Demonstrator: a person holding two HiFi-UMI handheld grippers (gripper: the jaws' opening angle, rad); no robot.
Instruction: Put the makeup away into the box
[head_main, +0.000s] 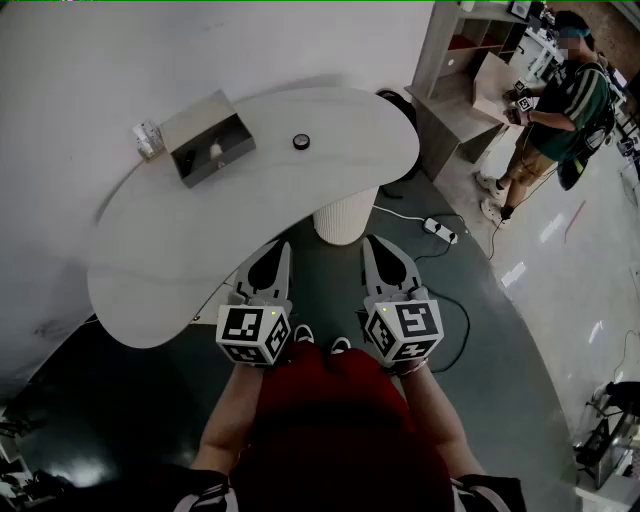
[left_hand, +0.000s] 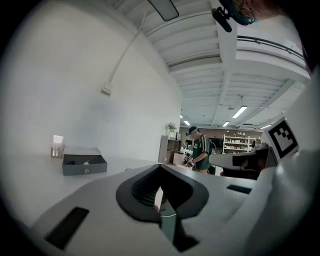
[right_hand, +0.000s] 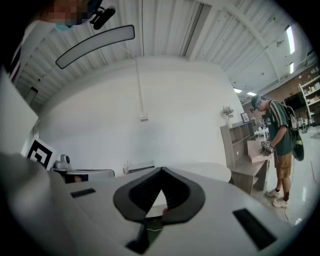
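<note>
Makeup (head_main: 301, 141) lies at twelve o'clock, box (head_main: 228, 163) at eleven — left gripper (head_main: 281, 254) and right gripper (head_main: 371, 250), both closed and empty, could shove it if unopened.

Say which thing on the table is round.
The small black disc, alone, right of the grey box. That box and the small holder beside it are angular.
</note>
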